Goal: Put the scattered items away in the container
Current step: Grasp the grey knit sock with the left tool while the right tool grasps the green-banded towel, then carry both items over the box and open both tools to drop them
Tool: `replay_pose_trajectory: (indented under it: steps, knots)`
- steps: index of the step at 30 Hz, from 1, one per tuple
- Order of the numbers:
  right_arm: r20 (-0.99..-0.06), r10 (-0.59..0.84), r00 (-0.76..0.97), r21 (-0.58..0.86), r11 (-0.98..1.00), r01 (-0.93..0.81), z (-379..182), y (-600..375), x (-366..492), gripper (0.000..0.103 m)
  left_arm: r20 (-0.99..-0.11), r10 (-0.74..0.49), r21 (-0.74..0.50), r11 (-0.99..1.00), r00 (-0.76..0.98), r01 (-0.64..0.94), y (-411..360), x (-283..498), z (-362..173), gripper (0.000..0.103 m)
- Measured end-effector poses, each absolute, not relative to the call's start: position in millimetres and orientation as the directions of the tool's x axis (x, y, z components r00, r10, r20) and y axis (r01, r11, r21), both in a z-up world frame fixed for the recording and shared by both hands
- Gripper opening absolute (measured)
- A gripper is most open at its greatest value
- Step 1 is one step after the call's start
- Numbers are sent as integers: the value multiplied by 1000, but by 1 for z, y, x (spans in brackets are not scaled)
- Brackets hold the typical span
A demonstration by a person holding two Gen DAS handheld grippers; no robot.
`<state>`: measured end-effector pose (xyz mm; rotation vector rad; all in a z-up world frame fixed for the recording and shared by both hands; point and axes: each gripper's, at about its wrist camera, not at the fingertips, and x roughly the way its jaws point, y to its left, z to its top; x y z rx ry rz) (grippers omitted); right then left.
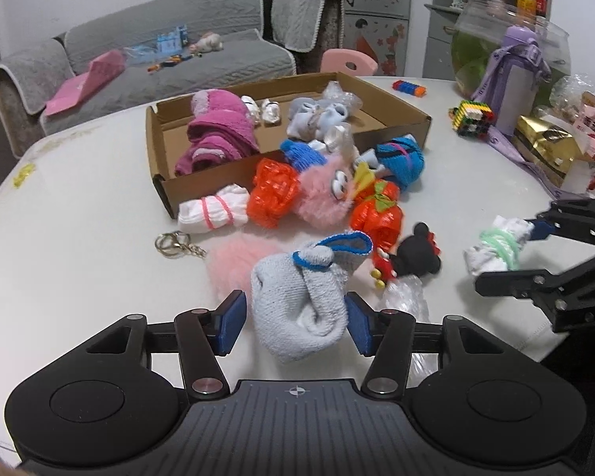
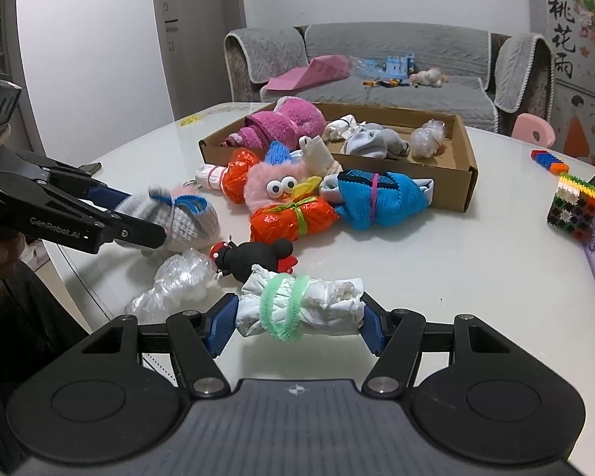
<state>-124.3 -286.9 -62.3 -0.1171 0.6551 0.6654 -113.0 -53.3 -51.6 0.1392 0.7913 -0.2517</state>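
Observation:
My left gripper (image 1: 295, 323) is shut on a grey sock bundle with blue trim (image 1: 301, 297); it also shows in the right wrist view (image 2: 178, 222). My right gripper (image 2: 297, 323) is shut on a white cloth roll tied with a green band (image 2: 297, 307), which also shows in the left wrist view (image 1: 496, 250). The cardboard box (image 1: 202, 186) stands behind with a magenta towel (image 1: 218, 131) and pale socks (image 1: 317, 119) inside. Before it lie orange packets (image 1: 273, 192), a pink fluffy toy (image 1: 329, 194), a blue bundle (image 1: 400, 158) and a black mouse toy (image 1: 414, 252).
A crumpled clear plastic bag (image 2: 174, 281) lies beside the mouse toy. A key ring (image 1: 172, 244), pink pompom (image 1: 230, 263) and white roll (image 1: 214, 212) sit left. A block cube (image 1: 472, 117), purple bottle (image 1: 515, 83) and snack packs (image 1: 555, 146) stand right.

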Motion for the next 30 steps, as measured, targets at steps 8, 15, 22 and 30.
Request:
replay_pose_trajectory:
  steps: [8,15,22,30]
  knots:
    - [-603,534,593,92,785,-613,-64,-285,-127,60,-735,-205,14,949,647,316,-72,-130,-61,68]
    - [-603,533,594,93,786,-611,-63,-287,-128,59,-739,-163,38,959,653,282,-78,-109,-74,66]
    - [-590,537,604,112,795,-597,-60,-295,-128,60,-748,-233,-49,953,622,298,-75,-113,-63,48]
    - [-578,530,621,106,803,-586,-53,-300,-125,59,-683,-279,-90,949,675,301,-66,-120,-27,49]
